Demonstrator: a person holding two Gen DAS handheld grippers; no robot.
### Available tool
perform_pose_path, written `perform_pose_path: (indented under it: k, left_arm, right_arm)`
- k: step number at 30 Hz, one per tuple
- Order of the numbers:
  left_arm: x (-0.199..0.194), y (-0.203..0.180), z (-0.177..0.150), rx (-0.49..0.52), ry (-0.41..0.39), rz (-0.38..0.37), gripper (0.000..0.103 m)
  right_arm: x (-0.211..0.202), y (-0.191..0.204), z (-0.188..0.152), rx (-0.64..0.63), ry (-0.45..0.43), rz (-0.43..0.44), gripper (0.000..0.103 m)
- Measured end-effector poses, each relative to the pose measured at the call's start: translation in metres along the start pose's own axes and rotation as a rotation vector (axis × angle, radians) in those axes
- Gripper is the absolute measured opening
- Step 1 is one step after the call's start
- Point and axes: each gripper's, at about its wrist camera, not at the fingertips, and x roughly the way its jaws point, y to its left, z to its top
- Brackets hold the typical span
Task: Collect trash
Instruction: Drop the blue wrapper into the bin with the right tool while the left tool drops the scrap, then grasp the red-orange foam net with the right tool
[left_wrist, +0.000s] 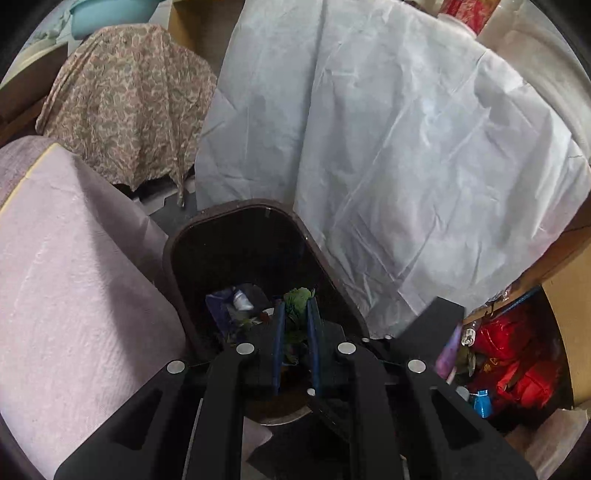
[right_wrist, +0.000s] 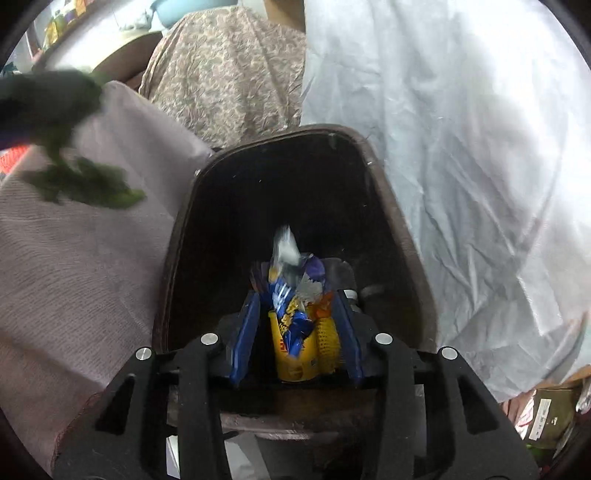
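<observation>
Inside the dark brown trash bin (right_wrist: 295, 177), a blue-and-yellow snack wrapper (right_wrist: 291, 314) sits between the parted fingers of the right gripper (right_wrist: 295, 332), pads clear of it. Left gripper (left_wrist: 295, 332) holds green leafy scraps (left_wrist: 297, 310) clamped over the bin. Grey cloth (left_wrist: 74, 277) and a white sheet (left_wrist: 406, 147) flank the bin.

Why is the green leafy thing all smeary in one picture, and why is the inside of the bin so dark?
Right wrist view: the green leafy scrap is smeared by motion blur, and the wrapper tip is blurred too. Both views: the bin walls are dark and shaded, so little shows inside. Left wrist view: sharper, but the fisheye lens bends the edges.
</observation>
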Motion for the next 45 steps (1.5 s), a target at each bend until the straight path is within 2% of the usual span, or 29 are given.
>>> perform_pose_path:
  k: [12, 13, 15, 16, 17, 19, 23, 27, 30, 34, 37, 42, 44, 45]
  left_arm:
    - [0.057, -0.011, 0.013, -0.029, 0.122, 0.024, 0.013]
    - [0.059, -0.011, 0.013, -0.030, 0.128, 0.028, 0.017]
    - [0.058, -0.010, 0.014, -0.027, 0.125, 0.040, 0.033]
    - [0.055, -0.011, 0.014, -0.022, 0.111, 0.045, 0.047]
    - [0.051, -0.012, 0.015, -0.018, 0.096, 0.048, 0.057]
    - [0.039, -0.014, 0.016, 0.000, 0.059, 0.054, 0.064]
    - [0.008, -0.019, 0.016, 0.044, -0.007, 0.052, 0.077]
    - [-0.022, -0.015, 0.011, 0.088, -0.076, 0.080, 0.081]
    - [-0.049, -0.002, 0.005, 0.082, -0.133, 0.102, 0.085]
    - [-0.089, 0.017, -0.004, 0.062, -0.220, 0.129, 0.091]
    - [-0.112, 0.031, -0.012, 0.064, -0.270, 0.180, 0.094]
    - [-0.145, 0.063, -0.027, 0.031, -0.307, 0.275, 0.096]
    - [-0.158, 0.080, -0.033, 0.013, -0.316, 0.308, 0.096]
    - [-0.163, 0.087, -0.035, 0.004, -0.320, 0.317, 0.096]
  right_arm:
    - [-0.052, -0.041, -0.002, 0.096, -0.118, -0.091, 0.042]
    - [-0.054, -0.044, -0.002, 0.097, -0.120, -0.104, 0.042]
    - [-0.057, -0.048, -0.003, 0.109, -0.122, -0.117, 0.042]
    - [-0.058, -0.050, -0.003, 0.114, -0.120, -0.115, 0.042]
    - [-0.058, -0.053, -0.004, 0.121, -0.119, -0.116, 0.042]
    - [-0.058, -0.057, -0.004, 0.135, -0.122, -0.123, 0.043]
    - [-0.060, -0.056, -0.004, 0.150, -0.126, -0.101, 0.052]
    - [-0.066, -0.040, -0.002, 0.118, -0.143, -0.075, 0.052]
    - [-0.075, -0.024, 0.002, 0.093, -0.166, -0.036, 0.053]
    - [-0.089, 0.002, 0.011, 0.056, -0.206, 0.032, 0.063]
    - [-0.098, 0.028, 0.019, 0.003, -0.225, 0.074, 0.065]
    - [-0.109, 0.068, 0.032, -0.085, -0.238, 0.146, 0.068]
    - [-0.114, 0.088, 0.038, -0.136, -0.245, 0.177, 0.075]
    - [-0.116, 0.095, 0.039, -0.152, -0.248, 0.188, 0.075]
